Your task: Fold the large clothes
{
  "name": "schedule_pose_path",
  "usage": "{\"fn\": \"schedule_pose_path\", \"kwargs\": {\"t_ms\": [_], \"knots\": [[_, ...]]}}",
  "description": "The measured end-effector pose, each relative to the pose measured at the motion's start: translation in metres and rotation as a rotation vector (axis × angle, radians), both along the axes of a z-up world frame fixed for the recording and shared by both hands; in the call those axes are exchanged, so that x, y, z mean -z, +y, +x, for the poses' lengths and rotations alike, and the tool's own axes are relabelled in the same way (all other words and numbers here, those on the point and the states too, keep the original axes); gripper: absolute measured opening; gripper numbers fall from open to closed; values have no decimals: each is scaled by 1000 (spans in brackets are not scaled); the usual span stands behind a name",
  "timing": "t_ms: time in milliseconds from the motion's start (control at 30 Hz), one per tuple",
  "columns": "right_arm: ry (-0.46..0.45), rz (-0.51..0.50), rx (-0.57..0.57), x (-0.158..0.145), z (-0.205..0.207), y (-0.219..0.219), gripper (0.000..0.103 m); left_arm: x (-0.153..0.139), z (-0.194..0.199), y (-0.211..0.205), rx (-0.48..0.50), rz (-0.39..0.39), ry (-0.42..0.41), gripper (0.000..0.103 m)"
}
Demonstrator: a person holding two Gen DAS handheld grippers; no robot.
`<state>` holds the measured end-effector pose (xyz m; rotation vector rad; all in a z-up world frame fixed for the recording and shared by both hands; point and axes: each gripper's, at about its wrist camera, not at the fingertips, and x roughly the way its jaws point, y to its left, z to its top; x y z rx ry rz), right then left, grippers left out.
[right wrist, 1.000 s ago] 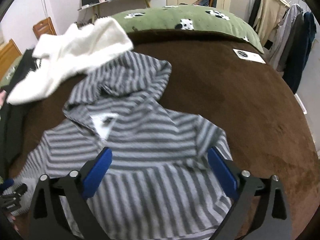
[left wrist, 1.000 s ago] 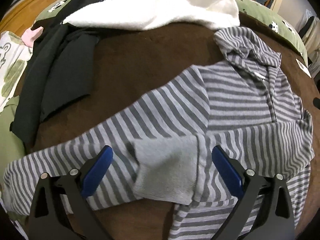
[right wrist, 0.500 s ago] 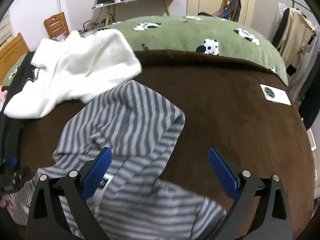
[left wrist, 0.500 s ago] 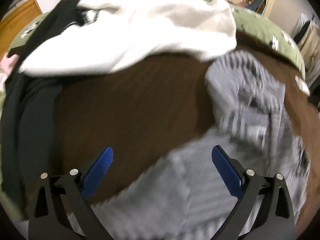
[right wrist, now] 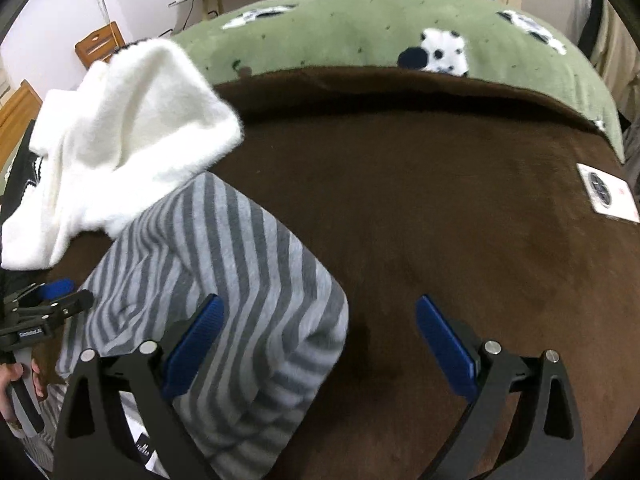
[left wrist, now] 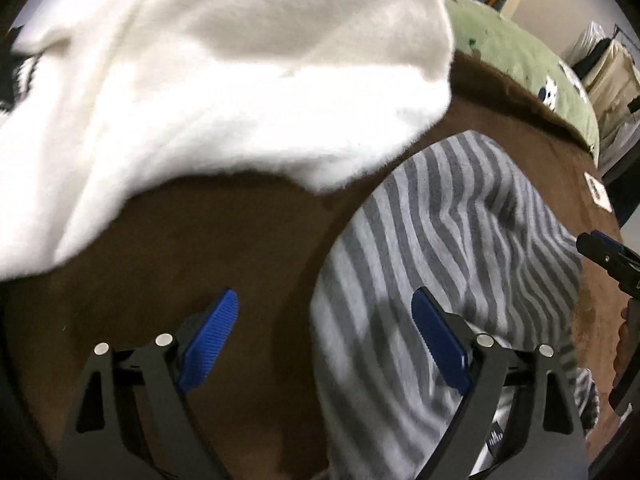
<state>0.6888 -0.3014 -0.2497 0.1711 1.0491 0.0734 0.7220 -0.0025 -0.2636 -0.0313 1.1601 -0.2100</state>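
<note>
The grey striped hoodie lies on the brown blanket; its hood (left wrist: 460, 224) fills the right half of the left wrist view and the lower left of the right wrist view (right wrist: 248, 280). My left gripper (left wrist: 324, 340) is open and empty, straddling the hood's left edge. My right gripper (right wrist: 316, 344) is open and empty, straddling the hood's right edge. Each gripper shows in the other's view: the right one at the far right (left wrist: 608, 256), the left one at the far left (right wrist: 44, 304).
A white fluffy garment (left wrist: 224, 60) lies just beyond the hood, also in the right wrist view (right wrist: 124, 128). A green cow-print duvet (right wrist: 380, 28) lies at the back. A white card (right wrist: 608, 192) sits on the brown blanket (right wrist: 440, 200) at right.
Both grippers have moved forward from the hoodie's body and sleeve up to its hood. The hood and white garment now loom much closer. Both jaws stay open.
</note>
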Motion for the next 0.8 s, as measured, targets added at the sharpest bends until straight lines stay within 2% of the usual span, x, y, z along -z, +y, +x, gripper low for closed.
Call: {"fn": "schedule_pose_path", "kwargs": {"t_ms": [33,100,133,233,333,367,433,600,800], "knots": [[5,4,-4,4,2,1,92,6,7,-3,2,5,13,86],[21,17,-17,12,9,1,79,14,14,-6,-10,5,31,85],[34,26,-27,18,12,2,77,18,17,-6,-16,1,40,85],[69,50,-46,32,18,3,66,20,21,-9,0,10,28,85],[64,63,-60,37,17,3,54,20,23,-12,27,11,22,85],[57,68,-64,37,17,3,46,19,23,-12,36,3,15,81],[45,60,-70,36,15,5,40,18,26,-13,48,-11,10,72],[27,49,-107,33,11,14,22,14,25,-16,83,-63,17,37],[29,68,-103,29,10,17,17,14,29,-36,88,-61,24,24]]}}
